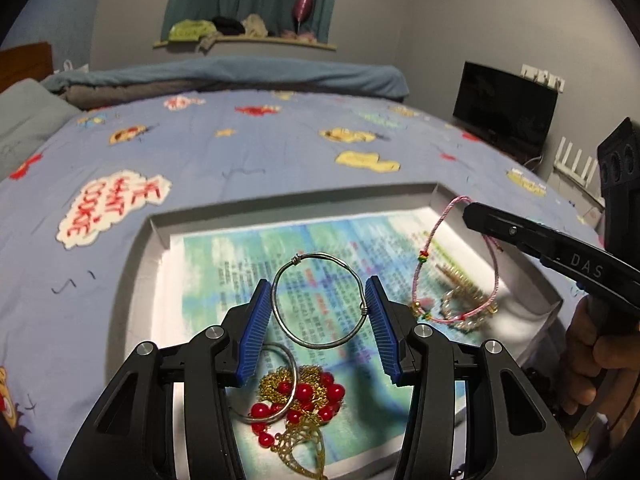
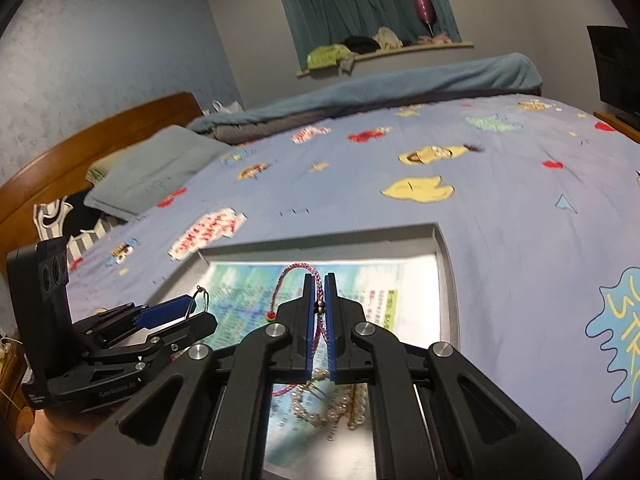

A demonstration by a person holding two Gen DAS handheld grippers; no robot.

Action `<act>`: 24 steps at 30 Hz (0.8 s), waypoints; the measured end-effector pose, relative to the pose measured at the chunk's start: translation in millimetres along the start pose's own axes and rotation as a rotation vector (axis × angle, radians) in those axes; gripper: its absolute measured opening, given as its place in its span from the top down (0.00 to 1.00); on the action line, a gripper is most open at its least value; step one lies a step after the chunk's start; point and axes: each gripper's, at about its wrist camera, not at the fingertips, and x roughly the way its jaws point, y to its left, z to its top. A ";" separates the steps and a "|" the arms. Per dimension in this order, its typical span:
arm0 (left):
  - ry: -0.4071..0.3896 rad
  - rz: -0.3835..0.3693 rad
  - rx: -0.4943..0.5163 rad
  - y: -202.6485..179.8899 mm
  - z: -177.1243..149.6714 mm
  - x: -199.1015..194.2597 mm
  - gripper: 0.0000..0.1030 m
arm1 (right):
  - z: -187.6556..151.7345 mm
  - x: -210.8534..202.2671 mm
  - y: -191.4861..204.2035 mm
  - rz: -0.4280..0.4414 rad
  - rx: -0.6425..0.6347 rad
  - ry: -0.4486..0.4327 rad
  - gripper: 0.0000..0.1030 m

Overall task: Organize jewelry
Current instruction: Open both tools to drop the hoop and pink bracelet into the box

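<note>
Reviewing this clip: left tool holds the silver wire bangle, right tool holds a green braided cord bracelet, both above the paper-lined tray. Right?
Not quite. The braided cord bracelet shut in the right tool is pink, not green, as the right wrist view shows. The left tool does hold the silver wire bangle, both above the paper-lined tray.

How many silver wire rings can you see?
2. One silver ring is held between the left gripper pads, above the tray. The other silver ring lies in the tray on the red bead jewelry. More may be hidden.

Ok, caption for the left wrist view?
Left hand-held gripper holds a wire bangle above the tray.
</note>
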 end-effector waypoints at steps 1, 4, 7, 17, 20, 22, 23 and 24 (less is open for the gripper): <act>0.009 0.005 -0.002 0.7 -0.3 2.4 0.52 | -0.8 2.2 -0.7 -0.009 0.004 0.009 0.95; 0.030 0.008 -0.003 1.7 -2.9 7.0 0.52 | -3.7 7.8 -2.5 -0.032 0.008 0.037 0.95; 0.043 0.004 0.004 1.3 -4.1 9.6 0.52 | -5.8 11.9 -3.4 -0.037 0.003 0.051 0.95; -0.011 0.020 0.034 -5.1 -3.8 -5.1 0.25 | -8.8 6.2 7.7 -0.061 -0.083 0.051 0.57; -0.035 0.020 0.043 -6.1 -2.8 -14.1 0.23 | -10.8 -0.6 8.2 -0.061 -0.095 0.042 0.54; -0.058 0.028 0.045 -5.7 -2.8 -21.1 0.20 | -12.8 -8.1 8.7 -0.062 -0.109 0.026 0.48; -0.070 0.026 0.045 -5.2 -3.2 -24.9 0.19 | -12.8 -8.1 8.7 -0.062 -0.109 0.026 0.47; -0.077 0.029 0.044 -4.6 -3.4 -27.5 0.19 | -13.5 -10.6 8.7 -0.062 -0.113 0.021 0.45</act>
